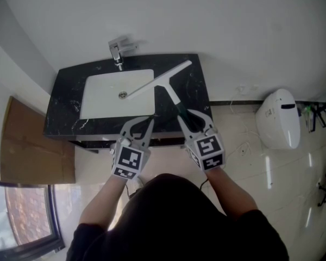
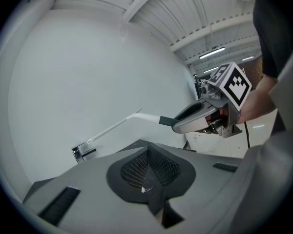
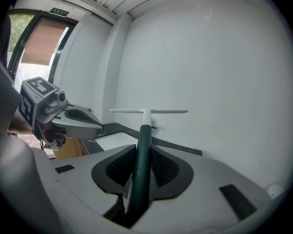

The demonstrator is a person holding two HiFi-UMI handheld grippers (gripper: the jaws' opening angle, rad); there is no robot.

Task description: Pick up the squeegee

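Note:
The squeegee point(image 1: 162, 83) has a long white blade and a white neck that runs into a dark green handle point(image 3: 142, 165). It is lifted above the black counter point(image 1: 198, 91), its blade slanting over the white sink point(image 1: 103, 99). My right gripper point(image 1: 193, 118) is shut on the green handle, which runs between its pads point(image 3: 163, 167). In the right gripper view the blade point(image 3: 149, 111) lies level ahead of the jaws. My left gripper point(image 1: 141, 123) hovers at the counter's front edge, jaws together with nothing between them point(image 2: 149, 152). The left gripper view shows the squeegee point(image 2: 117, 126) sticking out from the right gripper point(image 2: 195, 118).
A chrome faucet point(image 1: 118, 50) stands behind the sink against the white wall. A white toilet point(image 1: 277, 118) is on the tiled floor to the right. A brown board point(image 1: 32, 151) leans left of the vanity, above a window point(image 1: 22, 216).

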